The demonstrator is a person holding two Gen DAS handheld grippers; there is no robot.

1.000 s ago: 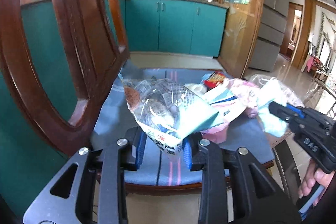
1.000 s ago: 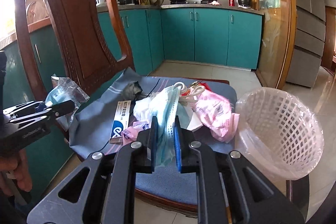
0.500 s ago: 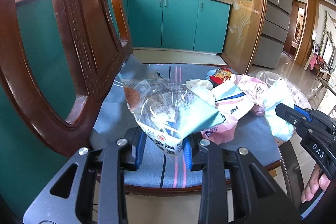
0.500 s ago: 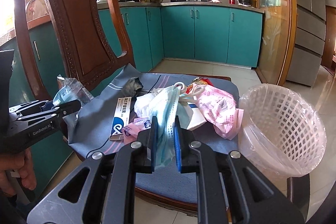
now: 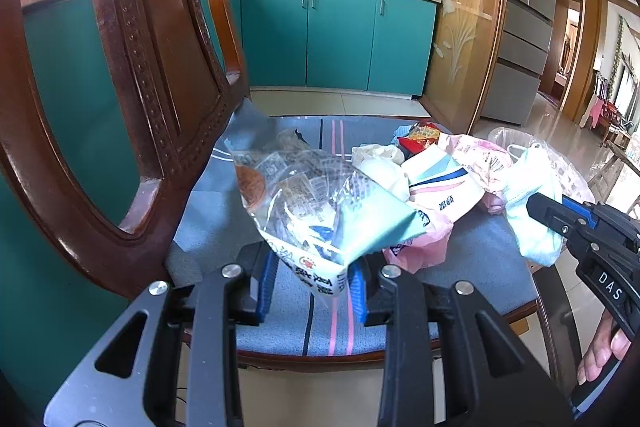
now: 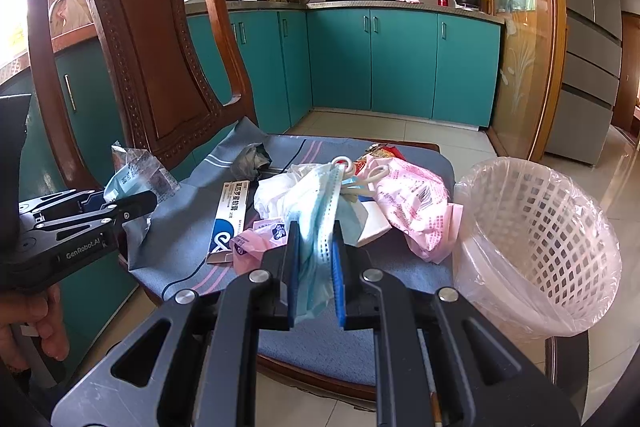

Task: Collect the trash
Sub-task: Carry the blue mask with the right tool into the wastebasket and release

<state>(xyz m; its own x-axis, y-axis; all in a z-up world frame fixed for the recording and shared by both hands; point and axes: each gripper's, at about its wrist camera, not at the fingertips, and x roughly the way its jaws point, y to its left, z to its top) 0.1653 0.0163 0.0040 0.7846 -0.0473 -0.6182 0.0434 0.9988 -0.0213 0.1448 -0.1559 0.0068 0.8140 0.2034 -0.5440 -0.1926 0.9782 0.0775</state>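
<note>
My left gripper is shut on a clear plastic wrapper with a teal flap, held above the near left of the chair seat. It also shows in the right wrist view. My right gripper is shut on a light blue face mask, held over the seat's front. The mask also shows in the left wrist view. More trash lies on the seat: a pink bag, a white tube box, a white bag, a red wrapper.
A white mesh bin lined with clear plastic stands to the right of the chair. The wooden chair back rises at the left. The seat has a blue striped cushion. Teal kitchen cabinets stand behind.
Both grippers have lifted slightly with their loads and the views have tilted up a little. The mask hangs nearer the bin rim in the left wrist view.
</note>
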